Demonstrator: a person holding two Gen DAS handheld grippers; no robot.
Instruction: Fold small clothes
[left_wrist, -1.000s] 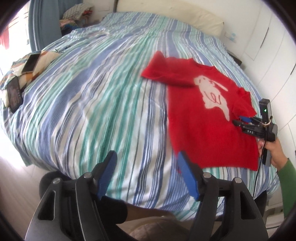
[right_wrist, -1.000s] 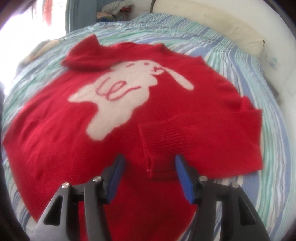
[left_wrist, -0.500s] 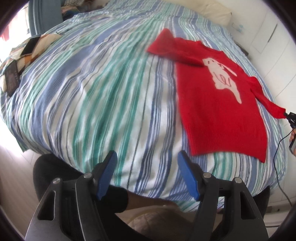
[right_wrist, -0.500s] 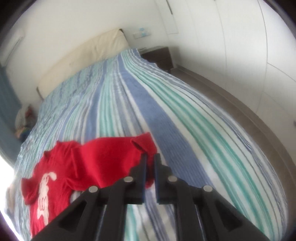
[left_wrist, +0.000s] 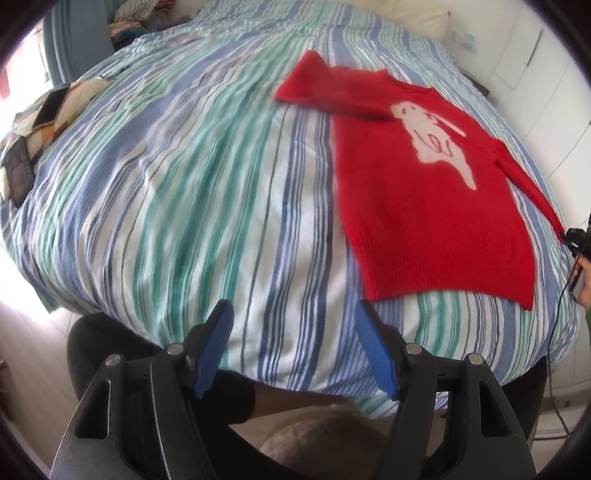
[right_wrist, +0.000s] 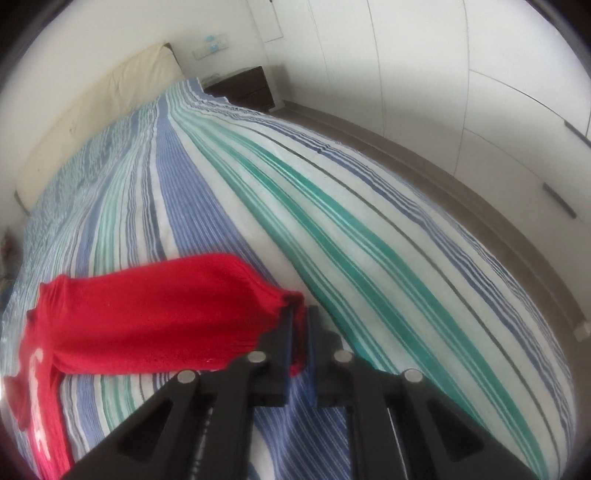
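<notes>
Cuff hidden between the right gripper's (right_wrist: 300, 314) pinching fingers; red sweater (left_wrist: 424, 192) partly cut off. Left gripper (left_wrist: 293, 350) hung spread, empty.

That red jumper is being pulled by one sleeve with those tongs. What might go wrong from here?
Three risks, I think:
1. The right tongs pinch only the cuff of the red sweater, so the knit could slip free or stretch.
2. Pulling the taut sleeve may drag the whole sweater across the striped bedspread and skew it.
3. The far sleeve lies bunched, and the open left tongs hold nothing down.
</notes>
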